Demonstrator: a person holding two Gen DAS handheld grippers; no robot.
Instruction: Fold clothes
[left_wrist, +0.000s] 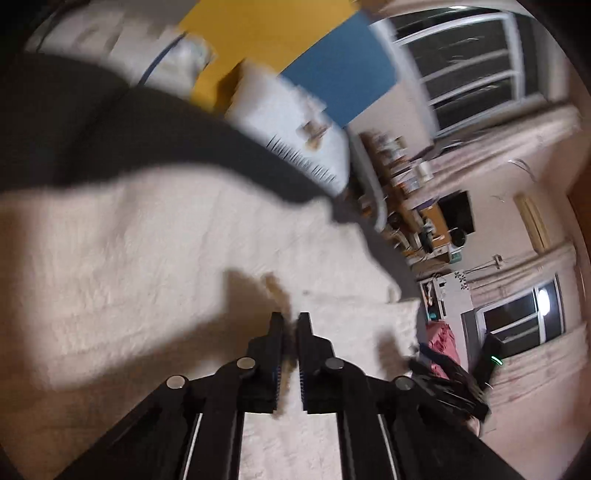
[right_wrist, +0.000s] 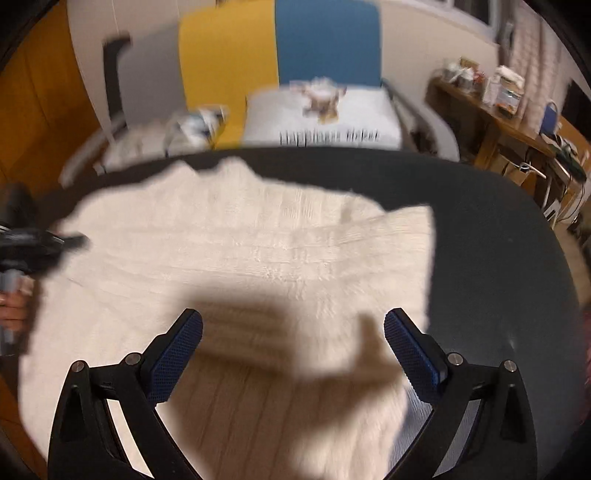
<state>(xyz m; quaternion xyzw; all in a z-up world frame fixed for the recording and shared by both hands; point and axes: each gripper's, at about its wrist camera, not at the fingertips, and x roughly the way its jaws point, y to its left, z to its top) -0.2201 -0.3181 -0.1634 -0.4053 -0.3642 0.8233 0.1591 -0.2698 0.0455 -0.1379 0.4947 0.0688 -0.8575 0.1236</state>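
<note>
While the white sweater (right_wrist: 236, 258) lies flat on the dark table (right_wrist: 491, 236), the right gripper (right_wrist: 293, 350) hovers spread above its near edge. The left gripper (left_wrist: 290, 325), pressed together and empty, should pin the cloth as the right lifts an edge cleanly.

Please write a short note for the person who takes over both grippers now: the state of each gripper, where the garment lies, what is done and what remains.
Left gripper: shut, nothing visible between its fingers, low over the cream knit garment.
Right gripper: open, empty, above the garment's near part.
Garment: spread on the dark round table, one part seemingly folded in at the right edge.
Done: laid out, perhaps a first fold; blur hides details.
Left: remaining folds.
</note>
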